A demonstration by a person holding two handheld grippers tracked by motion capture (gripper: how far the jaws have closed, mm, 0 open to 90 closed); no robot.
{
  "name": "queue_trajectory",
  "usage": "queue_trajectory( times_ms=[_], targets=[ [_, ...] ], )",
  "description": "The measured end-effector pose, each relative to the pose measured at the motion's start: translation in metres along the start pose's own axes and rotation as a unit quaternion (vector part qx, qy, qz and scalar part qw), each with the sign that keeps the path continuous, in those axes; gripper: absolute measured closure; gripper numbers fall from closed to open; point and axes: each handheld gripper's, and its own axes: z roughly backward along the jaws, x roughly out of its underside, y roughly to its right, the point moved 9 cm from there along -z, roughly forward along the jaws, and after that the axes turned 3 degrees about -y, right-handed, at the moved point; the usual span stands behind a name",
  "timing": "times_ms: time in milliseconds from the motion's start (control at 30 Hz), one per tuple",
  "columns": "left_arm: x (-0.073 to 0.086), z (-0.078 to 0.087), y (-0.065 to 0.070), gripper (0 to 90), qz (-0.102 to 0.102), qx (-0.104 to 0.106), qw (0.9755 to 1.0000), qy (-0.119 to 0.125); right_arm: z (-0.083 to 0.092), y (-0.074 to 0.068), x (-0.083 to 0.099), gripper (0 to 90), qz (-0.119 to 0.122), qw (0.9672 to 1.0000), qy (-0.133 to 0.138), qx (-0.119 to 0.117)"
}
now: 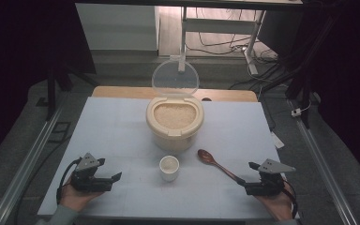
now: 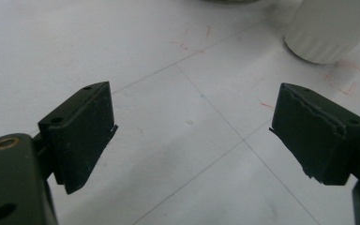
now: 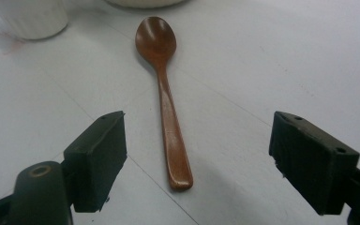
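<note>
Now right gripper [image 3: 194, 159] jaws wide, lined up on wooden spoon [image 3: 166, 103] handle; left gripper [image 2: 192, 136] wide, empty: lower squarely, clamp mid-handle

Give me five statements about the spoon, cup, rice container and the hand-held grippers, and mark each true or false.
1. The spoon lies flat on the table, held by nothing. True.
2. The right hand-held gripper is shut on the spoon's handle. False: its jaws stand open, with the handle's end lying between and ahead of them, untouched.
3. The container has its lid closed. False: the clear lid stands open, and rice shows inside.
4. The cup stands upright in front of the container. True.
5. The left hand-held gripper holds the cup. False: its jaws are open over bare table, and the cup stands apart from it.
</note>
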Motion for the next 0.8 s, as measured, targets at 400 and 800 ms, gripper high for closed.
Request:
queue_trajectory(
  times_ms=[400, 800],
  targets=[
    [0.0021, -0.0003, 0.0015, 12.4, 0.002, 0.006, 1.0000, -0.007, 0.0024, 0.0002, -0.0031, 21.2, -0.002, 1.0000, 0.001, 0.000],
    [0.0030, 0.0004, 0.0018, 12.8, 0.004, 0.005, 0.9999, -0.008, 0.0007, -0.0017, -0.0027, 22.5, -0.002, 1.0000, -0.003, -0.001]
  ],
)
